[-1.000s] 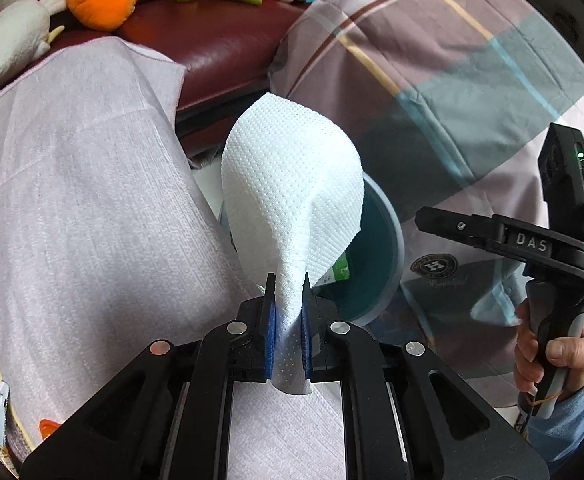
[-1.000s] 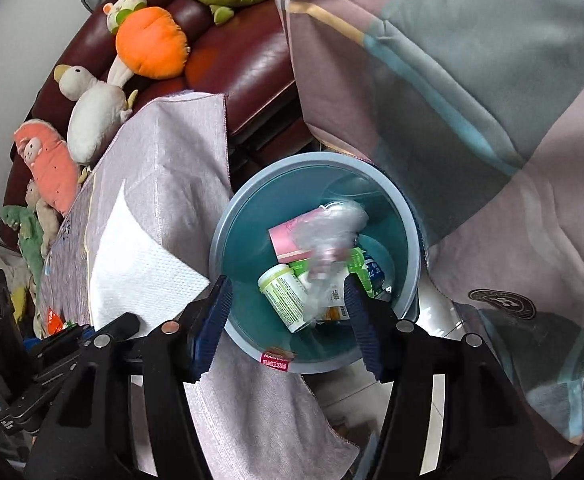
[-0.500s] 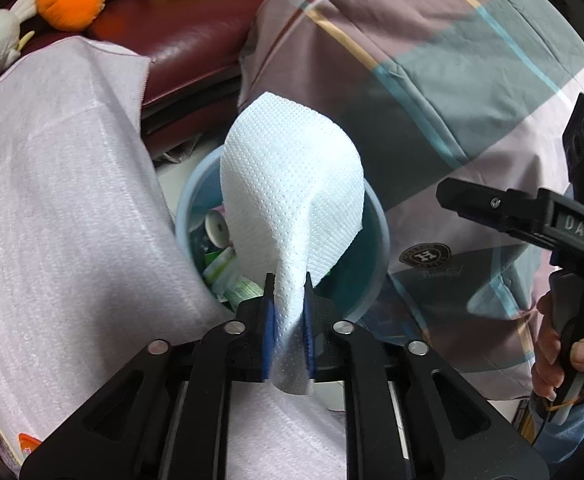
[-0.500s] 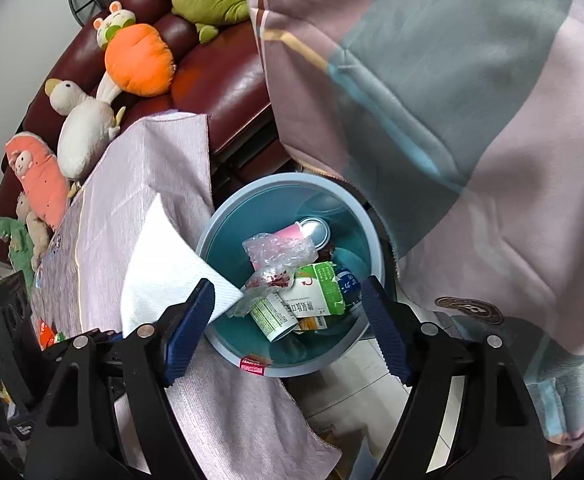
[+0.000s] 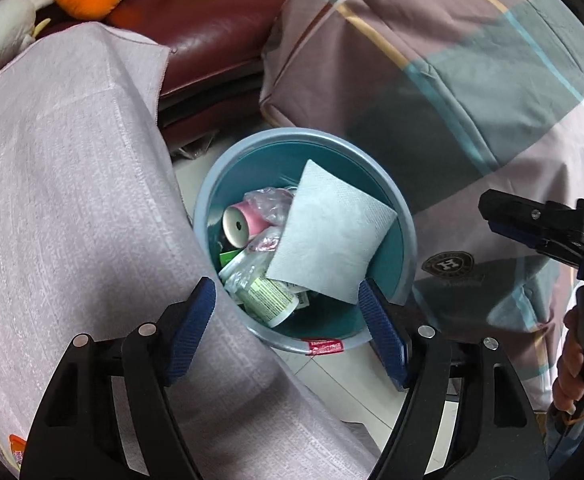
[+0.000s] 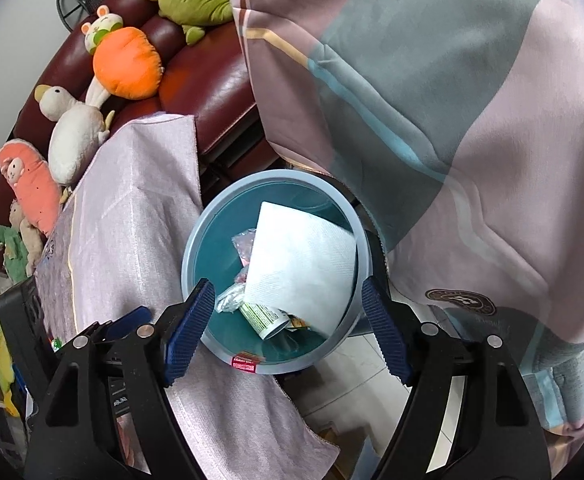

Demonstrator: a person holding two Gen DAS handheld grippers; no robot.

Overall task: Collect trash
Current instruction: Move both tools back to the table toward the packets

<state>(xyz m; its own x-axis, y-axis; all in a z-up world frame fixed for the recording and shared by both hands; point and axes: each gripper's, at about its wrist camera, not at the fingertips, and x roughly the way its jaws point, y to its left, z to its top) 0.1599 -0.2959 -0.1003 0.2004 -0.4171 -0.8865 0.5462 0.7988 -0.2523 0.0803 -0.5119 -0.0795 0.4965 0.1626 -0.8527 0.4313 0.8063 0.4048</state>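
Paper towel [image 5: 332,236] in blue bin [image 5: 408,240], both tools spread, empty
Left tool [image 5: 288,320], right tool [image 6: 288,320]; red label [image 5: 326,346] at bin's 6 o'clock, text unreadable

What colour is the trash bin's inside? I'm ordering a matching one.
Teal inside, with a lighter grey-blue rim; the trash bin shows best in the right wrist view.

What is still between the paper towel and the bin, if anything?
Nothing visible. The paper towel already lies inside the bin, on top of the other trash. The left gripper is open above the rim, holding nothing.
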